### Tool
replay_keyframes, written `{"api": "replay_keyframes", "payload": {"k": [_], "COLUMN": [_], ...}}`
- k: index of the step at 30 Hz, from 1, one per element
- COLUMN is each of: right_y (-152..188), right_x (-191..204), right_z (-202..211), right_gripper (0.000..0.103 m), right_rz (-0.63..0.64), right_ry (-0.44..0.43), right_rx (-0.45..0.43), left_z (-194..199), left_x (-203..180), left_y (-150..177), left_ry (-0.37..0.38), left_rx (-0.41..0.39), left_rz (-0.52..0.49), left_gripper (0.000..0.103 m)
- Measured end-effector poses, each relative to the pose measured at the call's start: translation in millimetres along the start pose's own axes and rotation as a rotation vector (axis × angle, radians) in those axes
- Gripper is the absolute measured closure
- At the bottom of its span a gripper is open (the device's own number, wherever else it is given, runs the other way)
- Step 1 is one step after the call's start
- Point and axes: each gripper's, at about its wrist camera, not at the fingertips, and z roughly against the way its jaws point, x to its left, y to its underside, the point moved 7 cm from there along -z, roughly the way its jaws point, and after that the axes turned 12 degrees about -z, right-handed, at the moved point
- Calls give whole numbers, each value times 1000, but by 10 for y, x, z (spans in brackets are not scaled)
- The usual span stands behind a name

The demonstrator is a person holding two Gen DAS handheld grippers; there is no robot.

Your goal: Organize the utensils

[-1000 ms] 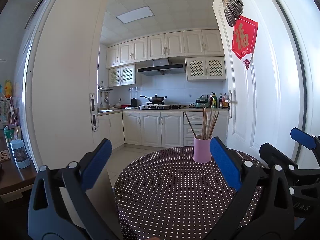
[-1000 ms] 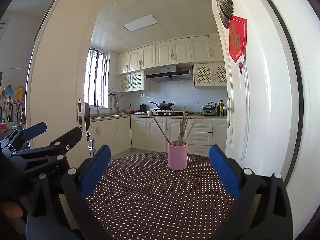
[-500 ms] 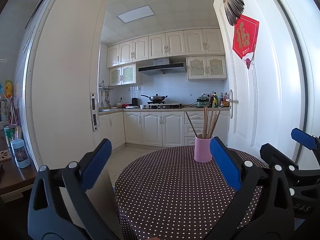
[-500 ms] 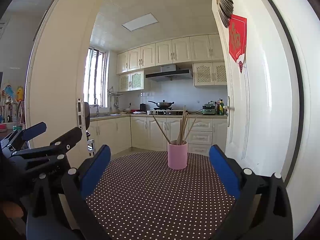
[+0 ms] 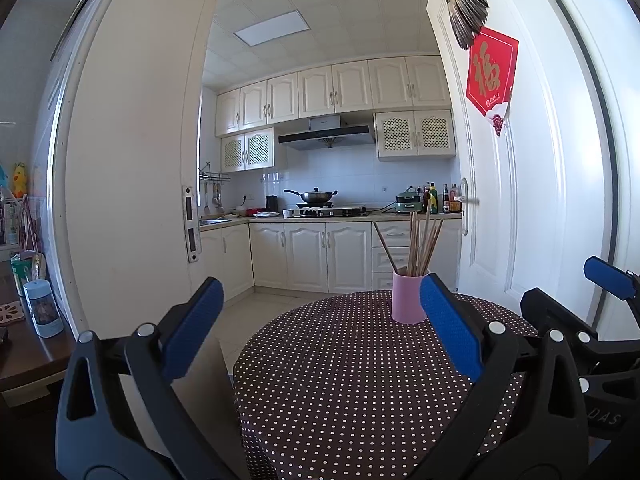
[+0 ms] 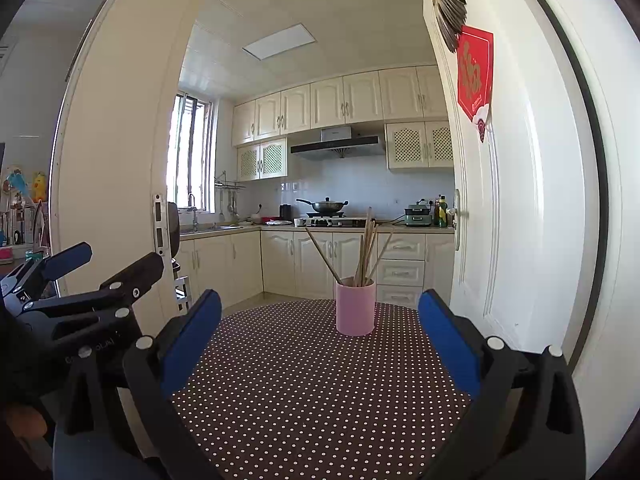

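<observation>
While both the left gripper (image 5: 320, 328) and right gripper (image 6: 320, 332) hover wide open, a careless reach could topple the pink cup (image 6: 355, 309) of chopsticks (image 6: 366, 250) off the bench (image 6: 304, 392).

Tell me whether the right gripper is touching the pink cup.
Apart. The right wrist view shows the right gripper open, with dotted tablecloth visible between its fingertips and the pink cup standing farther back.

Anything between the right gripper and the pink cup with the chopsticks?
Nothing visible. The right gripper is open, and only bare polka-dot tablecloth lies between it and the pink cup holding the chopsticks. The left gripper, also open, sits off to the side, not in that path.
</observation>
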Motion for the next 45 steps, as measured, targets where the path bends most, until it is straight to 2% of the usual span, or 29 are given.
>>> {"api": "replay_keyframes", "payload": {"k": [45], "right_y": [99], "right_x": [65], "right_z": [7], "right_gripper": [8], "right_rz": [-12], "right_ry": [-1], "right_rx": [15], "left_z": [7], "left_x": [-5], "left_y": [20], "left_ry": [-20], "left_rx": [2], "left_rz": [-3], "left_gripper": [7]}}
